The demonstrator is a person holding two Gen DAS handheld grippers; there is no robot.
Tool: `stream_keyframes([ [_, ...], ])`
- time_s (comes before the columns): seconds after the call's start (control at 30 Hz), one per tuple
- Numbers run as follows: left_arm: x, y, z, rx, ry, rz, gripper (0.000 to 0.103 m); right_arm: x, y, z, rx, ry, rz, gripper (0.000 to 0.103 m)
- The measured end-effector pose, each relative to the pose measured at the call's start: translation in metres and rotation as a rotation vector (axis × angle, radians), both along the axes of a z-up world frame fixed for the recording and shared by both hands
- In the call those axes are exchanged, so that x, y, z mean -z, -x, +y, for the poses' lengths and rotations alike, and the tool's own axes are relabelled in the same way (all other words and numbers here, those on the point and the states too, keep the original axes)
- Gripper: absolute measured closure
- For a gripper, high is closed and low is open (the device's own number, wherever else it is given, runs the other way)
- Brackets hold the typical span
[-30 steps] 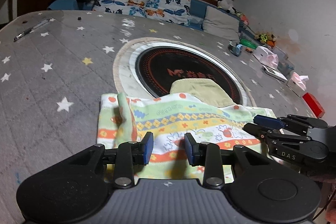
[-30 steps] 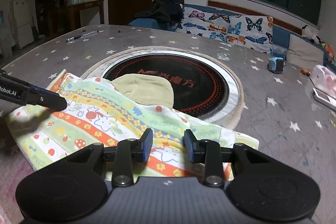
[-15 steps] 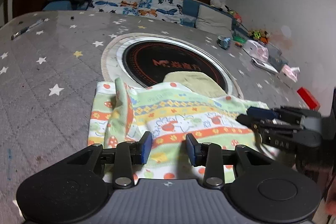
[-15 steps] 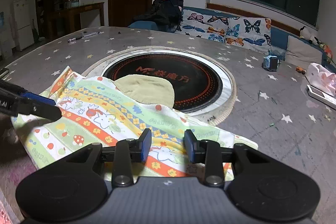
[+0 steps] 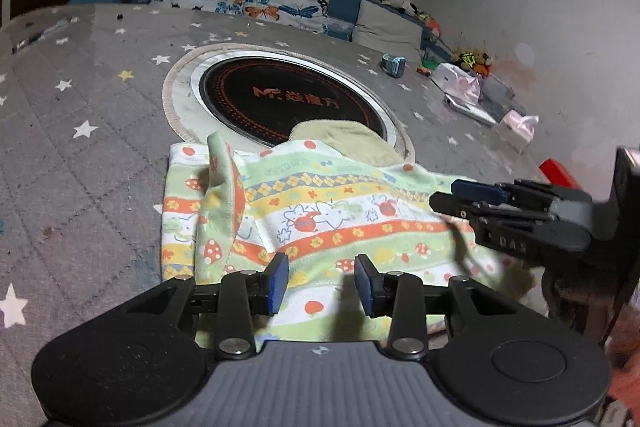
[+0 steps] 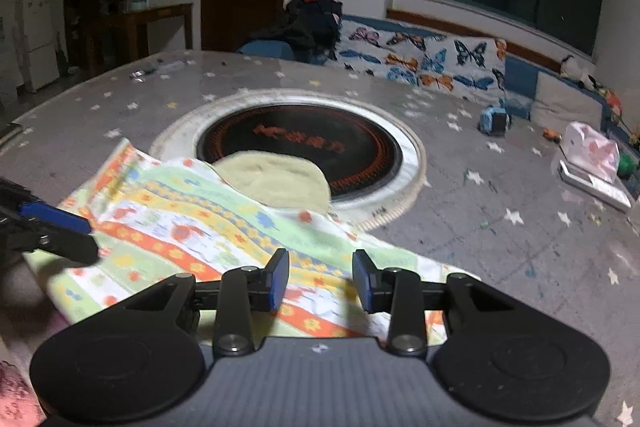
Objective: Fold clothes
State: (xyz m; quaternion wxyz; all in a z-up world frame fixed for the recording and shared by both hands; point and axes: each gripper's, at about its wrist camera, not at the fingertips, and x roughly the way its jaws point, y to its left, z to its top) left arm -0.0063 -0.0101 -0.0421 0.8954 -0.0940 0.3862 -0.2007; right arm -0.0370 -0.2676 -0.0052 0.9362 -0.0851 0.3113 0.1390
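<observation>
- On the starry table point(image 5: 80, 75), a striped garment point(image 5: 320, 211) lies spread, its far edge lapping the black round hob point(image 5: 288, 99) at 12 o'clock.
- Left gripper point(image 5: 321, 279) hovers low over the garment's near hem, jaws apart, nothing between them.
- Right gripper point(image 6: 320, 277) sits over the garment's right end, jaws parted too, empty.
- From the left camera, the right gripper pokes in at 3 o'clock above the cloth.
- A fold point(image 5: 222, 195) stands up at the garment's left end, about 10 o'clock.
- Beige cloth point(image 6: 276, 179) peeks out from under the far edge, on the hob.
</observation>
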Motion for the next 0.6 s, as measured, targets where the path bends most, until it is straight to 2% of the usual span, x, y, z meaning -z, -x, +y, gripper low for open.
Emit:
stream_keyframes([
  [0.13, 0.000, -0.012, 0.012, -0.052, -0.017, 0.000, 0.064, -0.008, 0.002, 0.014, -0.056, -0.018, -0.019, 0.067],
  [0.37, -0.001, -0.033, 0.034, -0.142, -0.047, 0.001, 0.064, -0.004, -0.004, 0.039, -0.131, -0.001, -0.006, 0.067],
  [0.43, -0.002, -0.036, 0.040, -0.160, -0.036, 0.008, 0.064, -0.005, -0.006, 0.044, -0.146, 0.004, -0.008, 0.067],
  [0.6, -0.011, -0.038, 0.038, -0.146, -0.027, -0.033, 0.064, -0.007, -0.025, 0.058, -0.162, -0.004, -0.005, 0.067],
])
